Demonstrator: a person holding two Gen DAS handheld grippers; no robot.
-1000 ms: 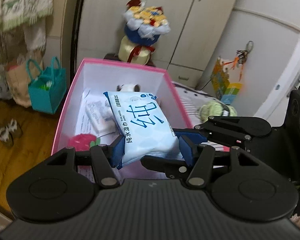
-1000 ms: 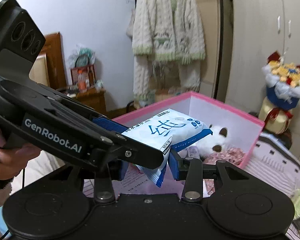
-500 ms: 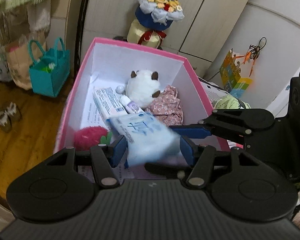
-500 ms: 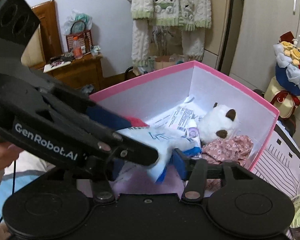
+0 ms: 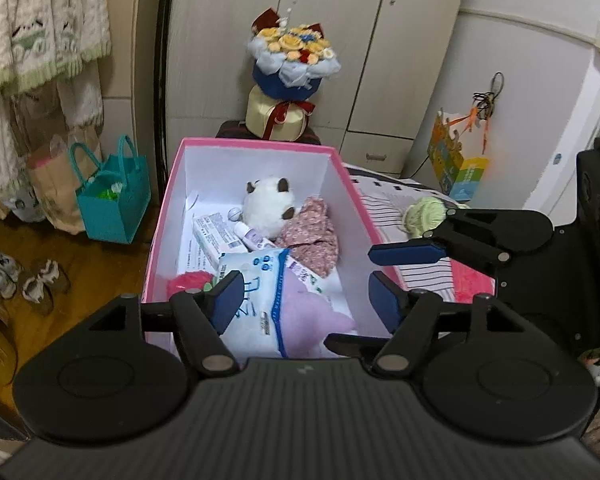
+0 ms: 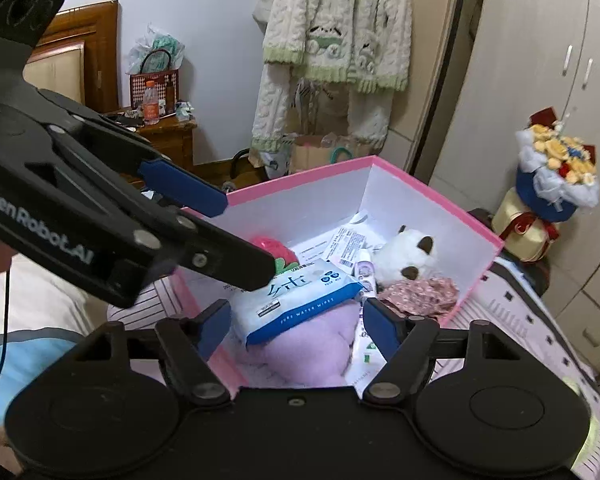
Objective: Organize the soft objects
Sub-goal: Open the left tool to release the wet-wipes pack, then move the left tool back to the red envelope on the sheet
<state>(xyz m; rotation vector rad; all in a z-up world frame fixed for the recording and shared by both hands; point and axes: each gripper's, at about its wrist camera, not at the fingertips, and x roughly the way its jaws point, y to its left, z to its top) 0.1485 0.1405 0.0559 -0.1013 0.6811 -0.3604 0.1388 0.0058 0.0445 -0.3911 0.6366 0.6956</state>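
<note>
Both of our grippers stand spread with nothing between the fingers: our left gripper (image 5: 304,300) hovers over the near end of the pink box (image 5: 162,216), and our right gripper (image 6: 296,330) does the same from the other side. From the right wrist we read "GenRobot.AI" in white on the black body of the left tool, whose blue pad reaches across the top left of that view.

Going left to right inside the box from the left wrist: a red fluffy ball (image 5: 190,280) sits in the near left corner, with a white printed carton (image 5: 216,234) behind it and paper sheets underneath. Next lies the pack of wet wipes (image 6: 296,300), light blue and white with a dark blue edge, printed with a large Chinese character and "PURE WATER WIPES". It rests tilted on a lilac plush (image 6: 312,354) at the near end. A small tube (image 5: 252,238) lies beyond it, touching the white plush toy (image 5: 270,208) with brown ears near the far wall. A pink floral cloth (image 5: 314,236) is bunched against the right wall.

Outside the box, to the right, a ball of pale green yarn (image 5: 424,214) rests on the striped bedding (image 5: 380,208). A teal bag (image 5: 114,200) stands on the floor to the left, and a flower bouquet (image 5: 292,60) stands behind the box.
</note>
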